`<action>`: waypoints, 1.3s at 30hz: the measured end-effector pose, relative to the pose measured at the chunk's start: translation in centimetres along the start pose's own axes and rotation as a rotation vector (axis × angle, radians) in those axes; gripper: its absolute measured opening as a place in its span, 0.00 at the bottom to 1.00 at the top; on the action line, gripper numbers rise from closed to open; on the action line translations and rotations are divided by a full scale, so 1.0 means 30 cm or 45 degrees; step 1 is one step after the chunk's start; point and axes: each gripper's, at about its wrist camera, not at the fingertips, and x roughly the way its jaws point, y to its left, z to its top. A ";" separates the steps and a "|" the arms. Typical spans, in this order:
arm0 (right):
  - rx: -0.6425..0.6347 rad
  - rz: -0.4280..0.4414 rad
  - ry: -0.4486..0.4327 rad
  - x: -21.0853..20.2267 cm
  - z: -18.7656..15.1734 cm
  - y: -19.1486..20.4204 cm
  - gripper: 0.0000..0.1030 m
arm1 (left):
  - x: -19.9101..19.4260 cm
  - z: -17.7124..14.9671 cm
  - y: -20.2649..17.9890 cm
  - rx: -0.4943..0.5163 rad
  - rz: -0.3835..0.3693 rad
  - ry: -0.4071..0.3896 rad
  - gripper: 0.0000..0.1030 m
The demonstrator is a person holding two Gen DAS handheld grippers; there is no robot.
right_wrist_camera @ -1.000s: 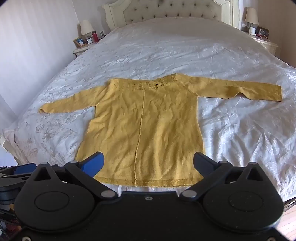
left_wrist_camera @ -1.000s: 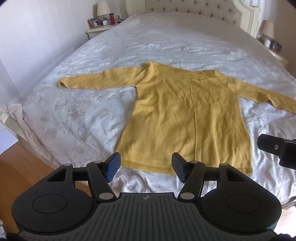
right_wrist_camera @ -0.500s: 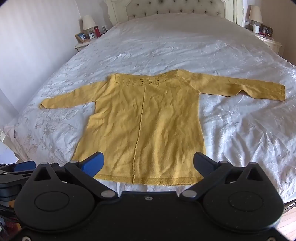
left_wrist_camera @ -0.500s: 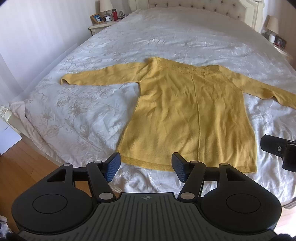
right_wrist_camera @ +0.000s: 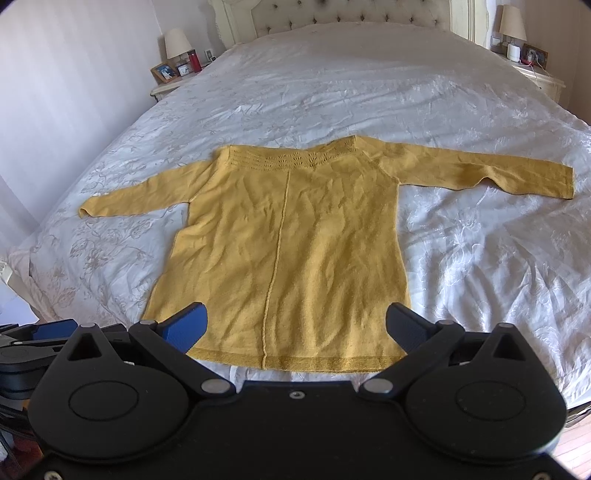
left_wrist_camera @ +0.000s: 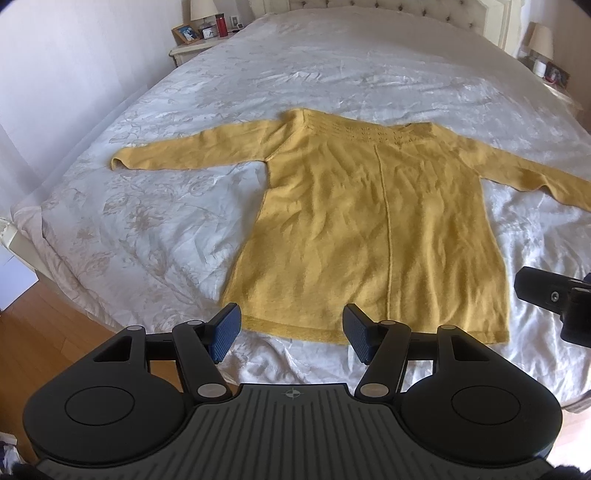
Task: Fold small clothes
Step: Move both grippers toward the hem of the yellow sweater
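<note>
A yellow knitted sweater (left_wrist_camera: pixel 373 229) lies flat on the white bedspread, back side up, both sleeves spread out to the sides, hem nearest me. It also shows in the right wrist view (right_wrist_camera: pixel 288 251). My left gripper (left_wrist_camera: pixel 291 332) is open and empty, held above the hem's left part. My right gripper (right_wrist_camera: pixel 295 328) is open wide and empty, above the middle of the hem. The right gripper's edge shows at the right of the left wrist view (left_wrist_camera: pixel 554 299).
The bed (right_wrist_camera: pixel 369 92) has a tufted headboard (right_wrist_camera: pixel 351 14) at the far end. Nightstands with lamps stand at the far left (right_wrist_camera: pixel 173 77) and far right (right_wrist_camera: pixel 532 66). Wooden floor (left_wrist_camera: pixel 40 325) lies at the lower left by the bed's edge.
Both grippers have moved forward and a little higher over the bed, so the sweater's hem sits closer under the fingers. The sweater has not moved. Both grippers stay open.
</note>
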 end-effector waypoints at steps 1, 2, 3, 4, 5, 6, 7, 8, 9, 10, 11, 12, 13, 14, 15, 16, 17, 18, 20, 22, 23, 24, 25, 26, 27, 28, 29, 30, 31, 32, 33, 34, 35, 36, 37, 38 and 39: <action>-0.001 0.000 0.000 -0.001 0.000 -0.001 0.99 | 0.001 0.002 -0.003 0.001 0.000 0.004 0.58; -0.001 0.000 0.001 0.001 0.001 -0.001 0.99 | 0.003 0.004 -0.006 0.003 -0.001 0.007 0.58; 0.000 0.001 0.002 0.002 0.001 -0.001 0.99 | 0.005 0.006 -0.008 0.004 -0.002 0.010 0.58; 0.000 0.001 0.003 0.003 0.002 -0.004 0.99 | 0.007 0.007 -0.010 0.007 -0.004 0.012 0.58; 0.001 0.002 0.004 0.005 0.003 -0.005 0.99 | 0.009 0.008 -0.015 0.008 -0.006 0.015 0.58; 0.001 0.001 0.003 0.005 0.003 -0.005 0.99 | 0.012 0.010 -0.017 0.010 -0.010 0.018 0.58; 0.001 0.000 0.004 0.007 0.004 -0.005 0.99 | 0.015 0.012 -0.020 0.012 -0.013 0.021 0.58; 0.001 0.001 0.005 0.008 0.004 -0.007 0.99 | 0.018 0.014 -0.022 0.014 -0.017 0.026 0.58; 0.002 0.003 0.007 0.012 0.005 -0.010 0.99 | 0.021 0.017 -0.025 0.016 -0.020 0.031 0.58; 0.003 0.003 0.009 0.014 0.005 -0.009 0.99 | 0.025 0.019 -0.029 0.018 -0.023 0.035 0.58; 0.004 0.002 0.009 0.015 0.004 -0.009 0.99 | 0.029 0.020 -0.032 0.020 -0.025 0.038 0.58; 0.005 0.004 0.012 0.021 0.006 -0.013 0.99 | 0.031 0.022 -0.036 0.023 -0.027 0.042 0.58; 0.007 0.005 0.015 0.024 0.007 -0.016 0.99 | 0.034 0.022 -0.039 0.025 -0.030 0.046 0.58; 0.009 0.006 0.019 0.030 0.010 -0.019 0.99 | 0.037 0.023 -0.041 0.026 -0.033 0.050 0.58; 0.010 0.006 0.021 0.033 0.009 -0.019 0.99 | 0.040 0.024 -0.044 0.027 -0.036 0.054 0.58; 0.012 0.008 0.024 0.036 0.012 -0.024 0.99 | 0.043 0.025 -0.045 0.027 -0.038 0.057 0.58; 0.012 0.009 0.026 0.038 0.011 -0.022 0.99 | 0.046 0.027 -0.047 0.027 -0.039 0.061 0.58; 0.011 0.009 0.025 0.037 0.011 -0.024 0.99 | 0.049 0.029 -0.049 0.027 -0.039 0.064 0.58; 0.012 0.011 0.028 0.040 0.014 -0.028 0.99 | 0.056 0.034 -0.052 0.030 -0.041 0.071 0.58; 0.014 0.017 0.037 0.050 0.019 -0.037 0.99 | 0.062 0.038 -0.055 0.032 -0.039 0.080 0.58; 0.014 0.019 0.041 0.053 0.019 -0.038 0.99 | 0.066 0.038 -0.057 0.032 -0.038 0.084 0.58; 0.015 0.022 0.043 0.055 0.018 -0.036 0.99 | 0.069 0.040 -0.058 0.031 -0.038 0.088 0.58; 0.014 0.023 0.047 0.057 0.018 -0.035 0.99 | 0.072 0.041 -0.056 0.029 -0.039 0.093 0.58; 0.013 0.026 0.051 0.059 0.024 -0.038 0.99 | 0.075 0.042 -0.056 0.026 -0.039 0.096 0.58; 0.011 0.029 0.056 0.062 0.027 -0.039 0.99 | 0.078 0.043 -0.057 0.024 -0.039 0.100 0.58; 0.010 0.031 0.059 0.065 0.030 -0.040 0.99 | 0.081 0.046 -0.058 0.022 -0.038 0.102 0.58; 0.008 0.033 0.063 0.067 0.033 -0.040 0.99 | 0.083 0.048 -0.057 0.021 -0.039 0.106 0.58; 0.007 0.035 0.067 0.070 0.038 -0.043 0.99 | 0.086 0.050 -0.058 0.020 -0.038 0.108 0.58; 0.006 0.037 0.071 0.072 0.041 -0.044 0.99 | 0.089 0.050 -0.058 0.020 -0.038 0.109 0.58; 0.005 0.037 0.073 0.074 0.043 -0.044 0.99 | 0.091 0.052 -0.059 0.020 -0.038 0.111 0.58; 0.004 0.038 0.077 0.077 0.046 -0.046 0.99 | 0.093 0.054 -0.061 0.021 -0.038 0.112 0.58; 0.005 0.038 0.081 0.078 0.048 -0.047 0.99 | 0.095 0.055 -0.060 0.021 -0.040 0.112 0.58; 0.006 0.038 0.083 0.080 0.050 -0.047 0.99 | 0.096 0.057 -0.061 0.022 -0.041 0.112 0.58; 0.008 0.039 0.085 0.082 0.052 -0.049 0.99 | 0.098 0.058 -0.062 0.023 -0.040 0.110 0.58; 0.009 0.038 0.087 0.084 0.053 -0.050 0.99 | 0.100 0.059 -0.061 0.024 -0.040 0.109 0.58; 0.011 0.039 0.089 0.085 0.053 -0.049 0.99 | 0.102 0.061 -0.061 0.025 -0.040 0.108 0.58; 0.012 0.040 0.092 0.087 0.055 -0.050 0.99 | 0.104 0.063 -0.061 0.025 -0.040 0.108 0.58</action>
